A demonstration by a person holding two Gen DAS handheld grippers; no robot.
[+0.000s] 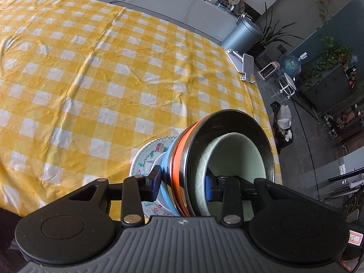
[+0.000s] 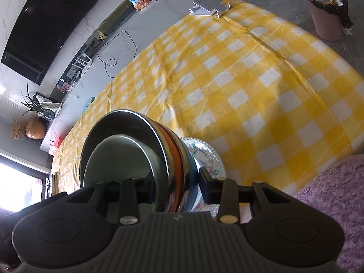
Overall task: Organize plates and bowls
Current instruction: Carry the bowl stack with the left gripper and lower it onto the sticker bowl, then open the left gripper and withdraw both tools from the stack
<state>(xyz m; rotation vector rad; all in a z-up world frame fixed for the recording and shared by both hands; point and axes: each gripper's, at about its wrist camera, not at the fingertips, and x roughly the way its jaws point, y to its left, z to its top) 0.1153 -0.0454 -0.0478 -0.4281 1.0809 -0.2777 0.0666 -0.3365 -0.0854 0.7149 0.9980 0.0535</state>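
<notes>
left gripper (image 1: 183, 185): closed on the wall of the bowl stack (image 1: 227, 150), one finger outside, one inside the pale green bowl (image 1: 236, 157).
right gripper (image 2: 176, 187): clamped on the same stack's opposite wall.
stack: tilted, above the patterned plate (image 1: 145, 159) on the yellow checked tablecloth (image 1: 91, 68).

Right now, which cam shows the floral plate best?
Left wrist: the floral plate shows its scalloped rim and painted face beside the bowl stack. Right wrist catches only a blurrier sliver behind the stack.

Both wrist views look closely across the bowl stack (image 1: 218, 159) from opposite sides.
</notes>
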